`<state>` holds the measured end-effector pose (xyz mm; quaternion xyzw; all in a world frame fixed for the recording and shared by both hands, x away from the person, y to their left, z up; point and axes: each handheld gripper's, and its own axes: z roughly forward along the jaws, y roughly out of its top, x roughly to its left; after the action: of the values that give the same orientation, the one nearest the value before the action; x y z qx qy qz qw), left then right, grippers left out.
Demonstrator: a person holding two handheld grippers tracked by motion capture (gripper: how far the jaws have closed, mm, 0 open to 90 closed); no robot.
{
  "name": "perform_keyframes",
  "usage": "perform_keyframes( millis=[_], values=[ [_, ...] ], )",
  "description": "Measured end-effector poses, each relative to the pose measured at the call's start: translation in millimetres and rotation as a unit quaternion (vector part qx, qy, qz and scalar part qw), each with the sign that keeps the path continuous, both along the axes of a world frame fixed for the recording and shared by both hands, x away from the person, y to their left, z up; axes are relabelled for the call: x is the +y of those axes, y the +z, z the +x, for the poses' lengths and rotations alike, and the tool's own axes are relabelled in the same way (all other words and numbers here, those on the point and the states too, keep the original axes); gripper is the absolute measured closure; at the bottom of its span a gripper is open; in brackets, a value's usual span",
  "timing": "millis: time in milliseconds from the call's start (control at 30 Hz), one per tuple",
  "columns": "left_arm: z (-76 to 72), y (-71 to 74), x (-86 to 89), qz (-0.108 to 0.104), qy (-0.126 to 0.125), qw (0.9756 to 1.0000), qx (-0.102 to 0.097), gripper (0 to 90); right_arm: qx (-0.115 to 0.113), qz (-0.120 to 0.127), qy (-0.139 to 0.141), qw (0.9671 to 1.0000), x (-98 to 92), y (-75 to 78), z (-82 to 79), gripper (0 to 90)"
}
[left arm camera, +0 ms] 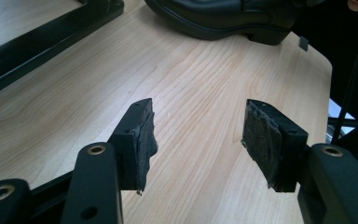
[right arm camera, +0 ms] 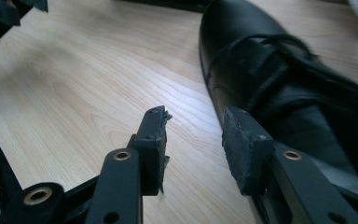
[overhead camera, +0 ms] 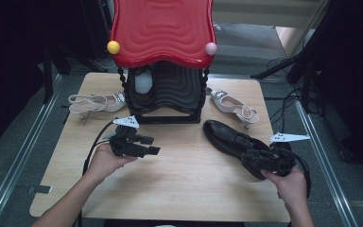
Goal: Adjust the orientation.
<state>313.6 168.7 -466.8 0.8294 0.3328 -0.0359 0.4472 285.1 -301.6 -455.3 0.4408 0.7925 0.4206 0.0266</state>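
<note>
- The room's dark all round, black stands and cables at the right edge of the high view, with a big red-topped shoe rack (overhead camera: 163,33) standing at the far, upper middle of the table.
- Pale wooden table (overhead camera: 189,184), bare grain across the centre.
- Black shoe (overhead camera: 227,137) lies centre-right, its long axis running from toe at upper left to heel at lower right.
- Right gripper (overhead camera: 250,158) is the nearer one, right at the shoe's heel end; in its own view the jaws stand apart, one beside the shoe's side on the table, the other against the upper, nothing pinched yet.
- Left gripper (overhead camera: 149,145) hovers centre-left, well apart from the shoe, jaws wide, nothing between.
- White sandals (overhead camera: 97,102) flank the rack.
</note>
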Motion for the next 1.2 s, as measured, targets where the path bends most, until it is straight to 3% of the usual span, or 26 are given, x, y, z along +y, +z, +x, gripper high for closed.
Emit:
perform_keyframes(
  millis=[67, 233, 567, 767, 800, 833, 867, 1100, 1200],
  values=[
    [1.0, -0.6, -1.0, 0.000, 0.000, 1.0000, -0.001, 43.9, -0.004, -0.002, -0.010, 0.9999, -5.4, 2.1, -2.1, 60.5],
    [3.1, -0.4, -2.5, 0.004, -0.001, 1.0000, -0.003, 43.9, 0.005, -0.036, -0.028, 0.9990, -11.3, 0.6, 2.7, 61.0],
    [1.6, -1.1, -1.2, 0.006, 0.000, 1.0000, 0.003, 44.7, 0.056, -0.059, -0.022, 0.9965, 14.0, -13.5, 35.8, 62.7],
    [0.7, -0.4, 0.8, 0.000, 0.001, 1.0000, -0.004, 47.5, 0.068, -0.081, -0.019, 0.9942, 28.7, -21.9, 43.7, 72.3],
    [0.9, -0.6, 1.1, 0.001, 0.002, 1.0000, -0.004, 46.8, 0.072, -0.074, -0.015, 0.9945, 27.4, -21.7, 44.3, 77.9],
    [1.2, -0.8, 1.3, 0.000, 0.002, 1.0000, -0.001, 46.8, 0.072, -0.074, -0.015, 0.9945, 27.4, -21.7, 44.3, 77.9],
    [1.5, -1.1, 1.5, 0.002, 0.001, 1.0000, 0.001, 45.7, 0.082, -0.056, -0.014, 0.9950, 23.7, -21.6, 45.5, 80.6],
    [2.1, -1.4, 2.4, 0.001, 0.004, 1.0000, 0.000, 43.9, 0.073, -0.050, -0.010, 0.9960, 23.3, -14.7, 43.9, 82.9],
    [2.8, -1.7, 3.2, 0.000, 0.005, 1.0000, 0.004, 43.6, 0.073, -0.032, -0.008, 0.9968, 24.8, -8.6, 41.8, 82.9]
  ],
)
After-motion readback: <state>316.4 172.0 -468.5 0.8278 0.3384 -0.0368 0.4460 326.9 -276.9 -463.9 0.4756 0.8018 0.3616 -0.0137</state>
